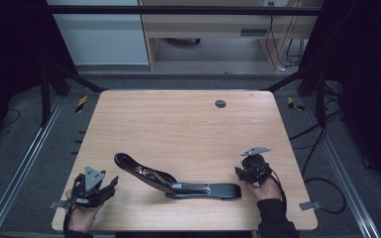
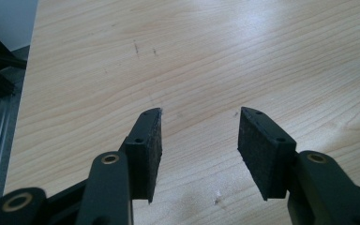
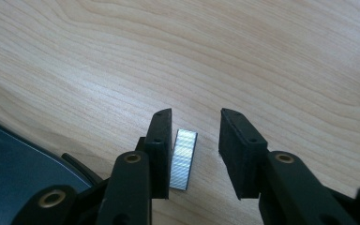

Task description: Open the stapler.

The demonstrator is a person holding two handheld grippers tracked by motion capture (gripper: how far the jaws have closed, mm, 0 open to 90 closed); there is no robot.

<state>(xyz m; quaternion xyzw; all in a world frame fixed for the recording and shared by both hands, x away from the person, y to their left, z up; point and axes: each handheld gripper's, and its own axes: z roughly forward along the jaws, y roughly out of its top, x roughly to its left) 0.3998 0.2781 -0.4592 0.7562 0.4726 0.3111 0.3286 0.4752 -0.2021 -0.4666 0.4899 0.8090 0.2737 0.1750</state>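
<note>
At the near left corner of the wooden table (image 1: 188,124), the person's left hand (image 1: 82,218) holds the left gripper (image 1: 113,184), which points right toward the middle of the table. In the left gripper view its 2 jaws stand wide apart over bare wood, with nothing between the pads (image 2: 152,150).

Just right of it, along the near edge, lies a large black stapler (image 1: 178,182), swung open: its base stretches flat toward the right and its top arm rises up and away to the left.

At the near right, the right hand (image 1: 266,189) holds the right gripper (image 1: 239,172) just beside the right end of the stapler. In the right gripper view the jaws are moderately apart, and a short silver strip of staples (image 3: 183,158) lies flat on the wood between them, close against the left pad (image 3: 161,150) and clear of the other one; I cannot tell whether it touches. The dark body of the stapler fills the lower left corner of that view.

Toward the far edge of the table, right of centre, sits 1 small round dark cap (image 1: 221,103). Beyond the table are cabinets (image 1: 144,29) and loose cables (image 1: 283,49) on the floor.
</note>
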